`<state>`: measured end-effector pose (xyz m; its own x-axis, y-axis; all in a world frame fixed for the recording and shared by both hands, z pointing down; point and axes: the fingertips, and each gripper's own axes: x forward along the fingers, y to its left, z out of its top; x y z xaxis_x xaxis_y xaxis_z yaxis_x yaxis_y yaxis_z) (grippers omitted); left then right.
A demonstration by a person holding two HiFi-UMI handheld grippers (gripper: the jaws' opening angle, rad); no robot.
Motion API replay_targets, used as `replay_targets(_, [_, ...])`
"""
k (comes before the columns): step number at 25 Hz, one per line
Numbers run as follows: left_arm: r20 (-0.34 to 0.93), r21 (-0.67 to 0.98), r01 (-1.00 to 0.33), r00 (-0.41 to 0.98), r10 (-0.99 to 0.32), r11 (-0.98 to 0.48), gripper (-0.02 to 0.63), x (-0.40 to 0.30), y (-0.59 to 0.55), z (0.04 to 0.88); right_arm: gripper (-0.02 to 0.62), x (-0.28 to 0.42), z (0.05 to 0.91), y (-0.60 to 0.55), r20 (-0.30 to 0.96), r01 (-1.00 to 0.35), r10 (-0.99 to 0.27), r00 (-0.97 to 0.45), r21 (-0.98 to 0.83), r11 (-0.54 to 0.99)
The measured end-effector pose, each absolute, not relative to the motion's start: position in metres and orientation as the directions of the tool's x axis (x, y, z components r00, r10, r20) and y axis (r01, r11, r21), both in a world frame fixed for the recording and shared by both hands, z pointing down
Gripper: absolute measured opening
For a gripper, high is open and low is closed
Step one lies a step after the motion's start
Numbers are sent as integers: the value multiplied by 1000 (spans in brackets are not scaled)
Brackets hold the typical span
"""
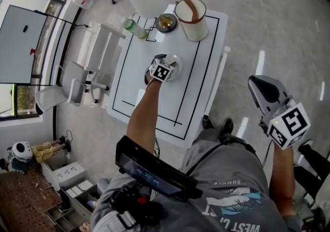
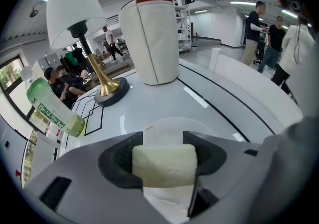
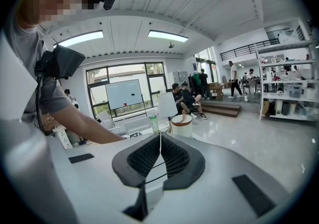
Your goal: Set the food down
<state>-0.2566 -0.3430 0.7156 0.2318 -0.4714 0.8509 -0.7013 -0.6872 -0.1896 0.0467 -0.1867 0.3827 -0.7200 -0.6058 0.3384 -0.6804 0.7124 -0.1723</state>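
While in left hand-held gripper [image 2: 164, 141], food [image 2: 164, 166] crosswise.

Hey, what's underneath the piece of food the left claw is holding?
A white plate on the table lies below the pale food block. The left claw and the block cover most of the plate, so anything else on it cannot be seen.

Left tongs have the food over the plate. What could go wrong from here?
1. The food sits wedged in the left tongs. It looks soft, so it may stick to one pad on opening and fall askew.
2. Only part of the plate shows beyond it. Released off-centre, it might land on the rim or the table.
3. The lamp and bottle stand ahead, and a forward swing might clip them.
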Motion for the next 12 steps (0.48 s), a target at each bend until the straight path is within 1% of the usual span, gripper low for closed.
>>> replay_targets(12, [822, -139, -742, 283, -494, -656, 261, -257, -346, 719, 9, 44, 392, -195, 352, -680, -597, -721, -189, 709])
